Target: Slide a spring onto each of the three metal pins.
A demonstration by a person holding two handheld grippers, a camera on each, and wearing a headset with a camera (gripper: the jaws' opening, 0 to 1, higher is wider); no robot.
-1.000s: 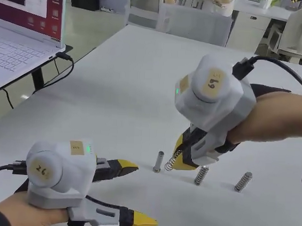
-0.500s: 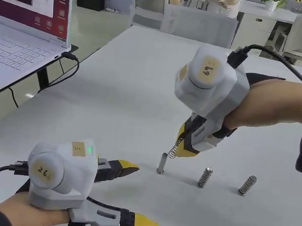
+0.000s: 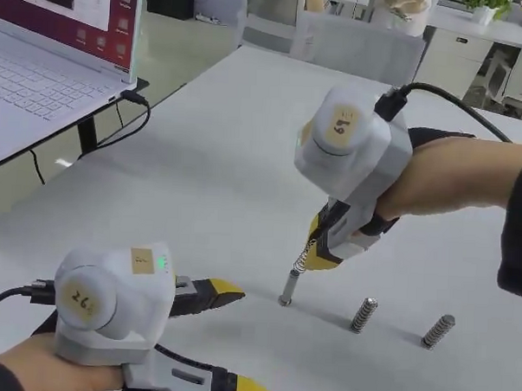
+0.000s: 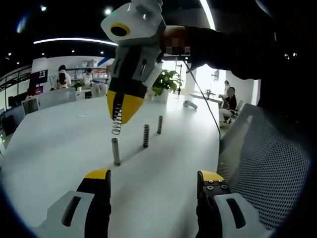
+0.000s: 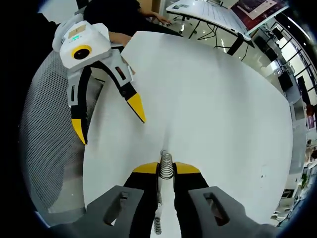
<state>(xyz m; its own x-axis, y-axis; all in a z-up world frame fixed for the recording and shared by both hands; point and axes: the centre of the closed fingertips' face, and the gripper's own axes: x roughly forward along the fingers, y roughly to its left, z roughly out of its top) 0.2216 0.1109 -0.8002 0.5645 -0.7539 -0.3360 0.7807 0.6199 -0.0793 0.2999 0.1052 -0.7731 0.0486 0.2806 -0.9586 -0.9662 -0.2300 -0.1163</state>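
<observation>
Right claw, clamped on the small steel coil spring, has risen over the last bare grey metal pin, centre frame; left claw gapes empty.

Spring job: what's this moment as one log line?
right gripper: shut on spring | above bare pin | left gripper: open

Bright even daylight, soft shadows — fisheye edges warped, ceiling lights glaring

Open-plan office: laptop, white table, mesh chair.
</observation>
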